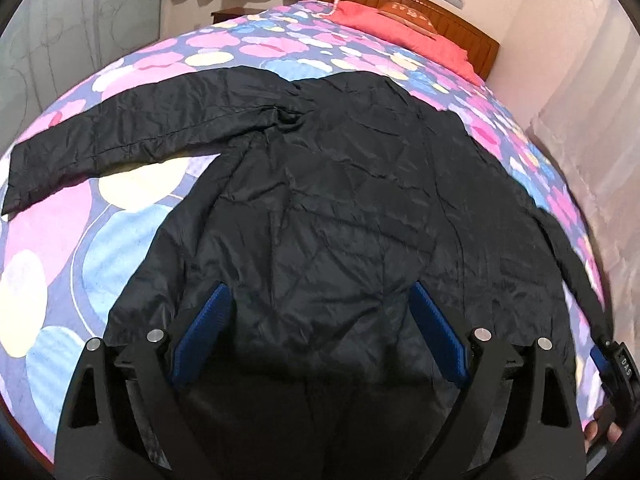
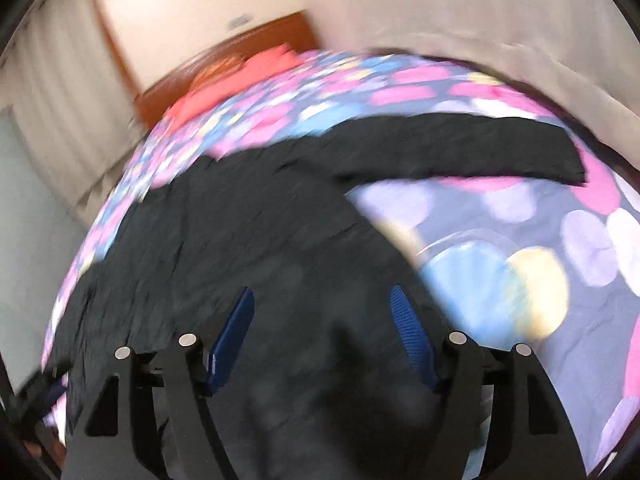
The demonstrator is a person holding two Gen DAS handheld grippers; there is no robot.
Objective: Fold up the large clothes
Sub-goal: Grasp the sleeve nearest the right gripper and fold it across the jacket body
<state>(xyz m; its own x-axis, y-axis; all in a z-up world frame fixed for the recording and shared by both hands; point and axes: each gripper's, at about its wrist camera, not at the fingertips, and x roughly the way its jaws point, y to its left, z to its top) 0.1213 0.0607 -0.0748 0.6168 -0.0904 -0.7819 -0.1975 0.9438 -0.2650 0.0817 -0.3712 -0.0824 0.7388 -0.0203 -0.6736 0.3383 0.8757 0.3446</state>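
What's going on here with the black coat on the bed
A person holding a gripper in each hand is about to fold a large black jacket spread flat on a bed with a flowered cover. One sleeve lies stretched out to the side. The left gripper and right gripper are both open above the hem, gripping nothing yet.

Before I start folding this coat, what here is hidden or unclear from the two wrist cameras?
- Coat hem: left wrist view, hidden behind the left gripper and its dark lower frame.
- Second sleeve: left wrist view, squeezed along the frame's right edge; its cuff cannot be made out.
- Right gripper view: motion blur smears the coat's creases and edges.
- Pillow lettering: too small to read.
- Bed edges: cut off.
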